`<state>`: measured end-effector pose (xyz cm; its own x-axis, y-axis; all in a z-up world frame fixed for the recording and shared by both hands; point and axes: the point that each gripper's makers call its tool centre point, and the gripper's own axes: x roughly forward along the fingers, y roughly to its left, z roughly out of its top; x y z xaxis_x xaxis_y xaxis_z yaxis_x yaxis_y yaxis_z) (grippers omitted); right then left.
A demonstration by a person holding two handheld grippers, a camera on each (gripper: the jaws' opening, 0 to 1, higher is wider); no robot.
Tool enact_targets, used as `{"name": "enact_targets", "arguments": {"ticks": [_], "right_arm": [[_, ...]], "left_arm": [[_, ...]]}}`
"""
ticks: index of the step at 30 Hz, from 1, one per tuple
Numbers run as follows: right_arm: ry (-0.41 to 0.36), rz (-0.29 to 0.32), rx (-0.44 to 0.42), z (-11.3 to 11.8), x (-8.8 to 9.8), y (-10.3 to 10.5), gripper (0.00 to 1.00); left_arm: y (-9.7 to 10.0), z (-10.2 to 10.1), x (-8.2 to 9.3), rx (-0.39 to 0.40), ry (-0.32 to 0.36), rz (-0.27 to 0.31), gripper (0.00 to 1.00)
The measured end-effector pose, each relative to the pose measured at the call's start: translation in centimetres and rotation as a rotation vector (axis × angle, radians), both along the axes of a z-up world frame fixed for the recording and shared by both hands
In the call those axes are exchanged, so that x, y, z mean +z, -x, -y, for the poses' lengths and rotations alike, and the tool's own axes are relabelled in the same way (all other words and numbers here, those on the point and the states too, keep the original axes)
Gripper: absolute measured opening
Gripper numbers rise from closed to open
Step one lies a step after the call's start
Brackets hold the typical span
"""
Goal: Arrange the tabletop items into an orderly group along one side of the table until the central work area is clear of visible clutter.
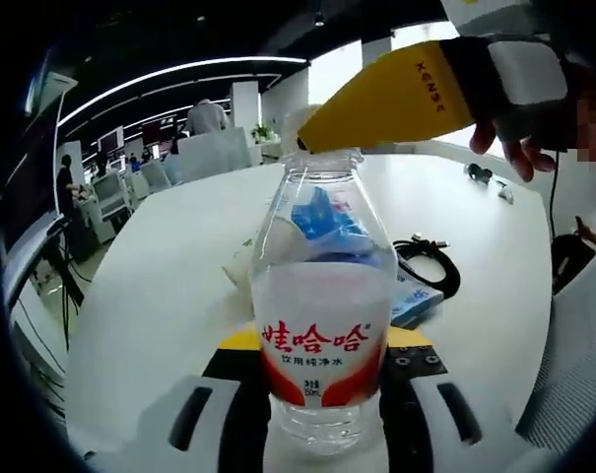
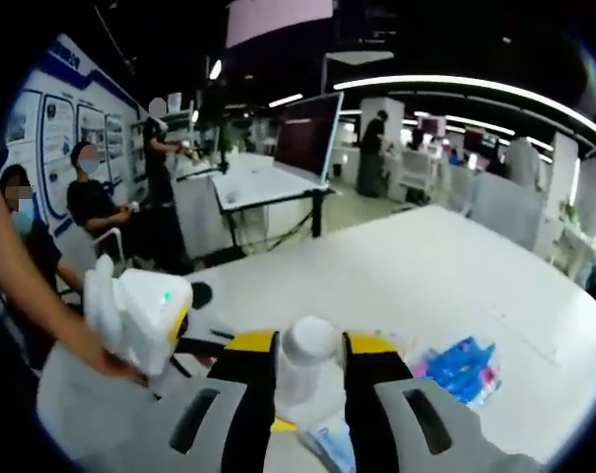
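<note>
A clear water bottle [image 1: 322, 325] with a red and white label stands upright on the white table [image 1: 169, 296]. My left gripper [image 1: 322, 347] is shut on its lower body. My right gripper [image 1: 307, 144], yellow and held by a gloved hand, reaches in from the upper right to the bottle's mouth. In the right gripper view its jaws [image 2: 310, 347] are shut on a white cap [image 2: 310, 340]. Whether the cap sits on the neck or is off it is unclear. The left gripper's white body [image 2: 140, 315] shows to the left, with a hand on it.
A blue packet [image 2: 465, 365] and a light blue box [image 1: 416, 301] lie just behind the bottle. A coiled black cable [image 1: 430, 261] lies to their right. Small items [image 1: 480, 175] sit near the far edge. Seated people and a monitor stand [image 2: 302, 133] are beyond the table.
</note>
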<state>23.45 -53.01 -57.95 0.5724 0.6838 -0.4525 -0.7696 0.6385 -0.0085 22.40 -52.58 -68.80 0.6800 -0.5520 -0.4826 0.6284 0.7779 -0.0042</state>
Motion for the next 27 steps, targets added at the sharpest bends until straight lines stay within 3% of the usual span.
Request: {"name": "enact_targets", "arguments": {"ticks": [7,19,27], "right_arm": [[-0.069,-0.003,-0.040,0.8,0.3,-0.3,0.50],[-0.073,-0.021,-0.087,3.3,-0.5,0.2,0.55],[-0.098,0.007,-0.124,4.7,-0.2,-0.1,0.69]], "left_arm": [[-0.5,-0.4,0.1,0.018,0.003,-0.003,0.41],[-2.1,-1.4,1.5,0.080,0.049,0.036,0.41],[-2.6,-1.5,2.0,0.094,0.060,0.043,0.41]]}}
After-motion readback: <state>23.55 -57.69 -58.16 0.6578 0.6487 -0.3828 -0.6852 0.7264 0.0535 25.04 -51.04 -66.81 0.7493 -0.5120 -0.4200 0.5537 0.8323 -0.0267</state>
